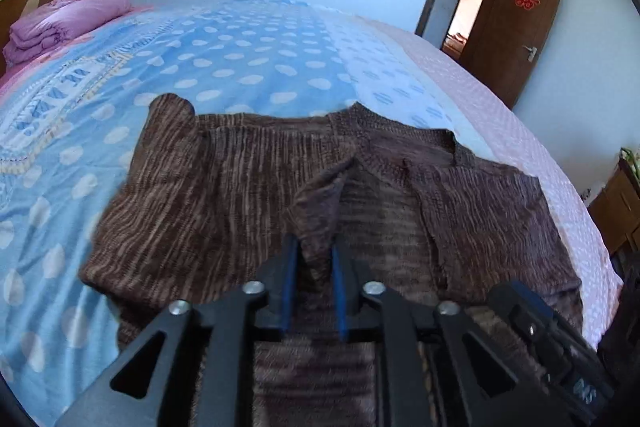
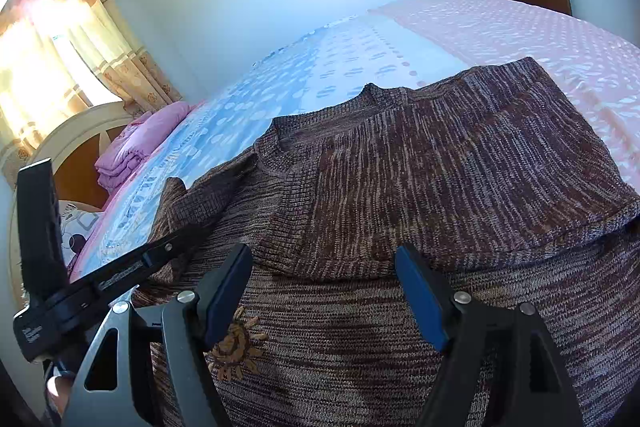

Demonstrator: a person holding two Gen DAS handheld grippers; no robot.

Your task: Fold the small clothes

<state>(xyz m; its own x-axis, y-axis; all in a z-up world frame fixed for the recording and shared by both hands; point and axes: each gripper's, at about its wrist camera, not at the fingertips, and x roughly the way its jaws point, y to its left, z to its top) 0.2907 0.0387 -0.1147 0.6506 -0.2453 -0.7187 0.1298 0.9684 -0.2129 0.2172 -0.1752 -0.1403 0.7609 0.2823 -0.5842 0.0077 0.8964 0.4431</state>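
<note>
A brown striped knit sweater (image 1: 224,187) lies spread on the bed, collar away from me. My left gripper (image 1: 314,251) is shut on a raised fold of the sweater near its middle, the cloth pinched between the blue pads. In the right wrist view the sweater (image 2: 460,163) has one side folded over its body, and an embroidered flower (image 2: 236,347) shows near the front. My right gripper (image 2: 324,259) is open just above the sweater at the folded edge, holding nothing. The left gripper's body (image 2: 100,279) shows at the left of that view.
The bed has a blue polka-dot cover (image 1: 240,59) with a pink dotted part (image 1: 500,115) on the right. A folded purple quilt (image 1: 60,23) lies by the headboard. A brown open door (image 1: 516,23) and a wooden cabinet (image 1: 616,203) stand beyond the bed's right side.
</note>
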